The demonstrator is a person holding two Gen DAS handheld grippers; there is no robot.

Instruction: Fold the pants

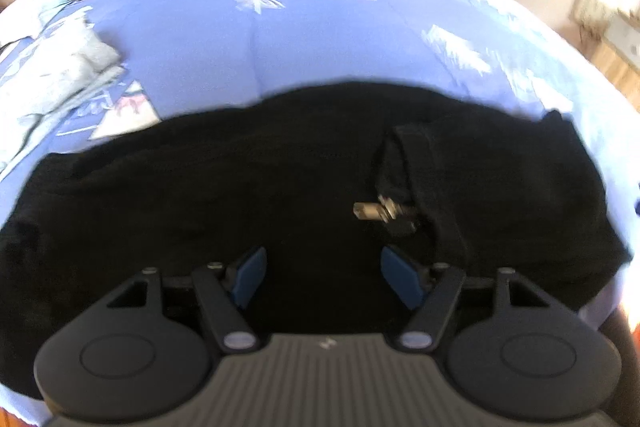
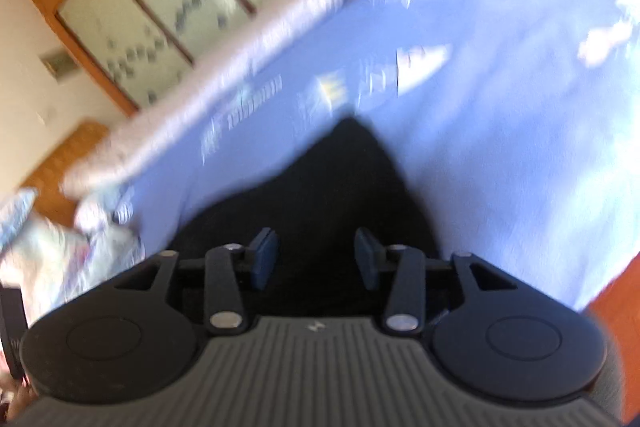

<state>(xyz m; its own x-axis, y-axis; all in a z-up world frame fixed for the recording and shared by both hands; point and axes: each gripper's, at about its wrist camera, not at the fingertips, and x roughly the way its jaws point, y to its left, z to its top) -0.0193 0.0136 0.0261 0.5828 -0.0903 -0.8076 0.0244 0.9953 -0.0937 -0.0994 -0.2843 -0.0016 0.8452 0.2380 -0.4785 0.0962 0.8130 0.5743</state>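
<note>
Left wrist view: one pair of black pants lies spread on the blue bedsheet, filling the near part of the bed up to its near edge. The cloth is dark and flat, with few folds to make out. Its long axis runs side to side across the bed, parallel to the near edge; which end is the waist cannot be told. One strap lies on top of the pants right of the middle, with one small metal clasp at its end. One pile of pale printed cloth sits at the bed's left edge, well apart from the pants. The left gripper hovers over the pants near the near edge, its two blue pads wide apart with nothing between them.

Right wrist view: blurred by motion. One pointed corner of the pants reaches away toward the middle of the bedsheet. The right gripper is above that corner, jaws wide and empty. One crumpled pale cloth lies at the left edge.
</note>
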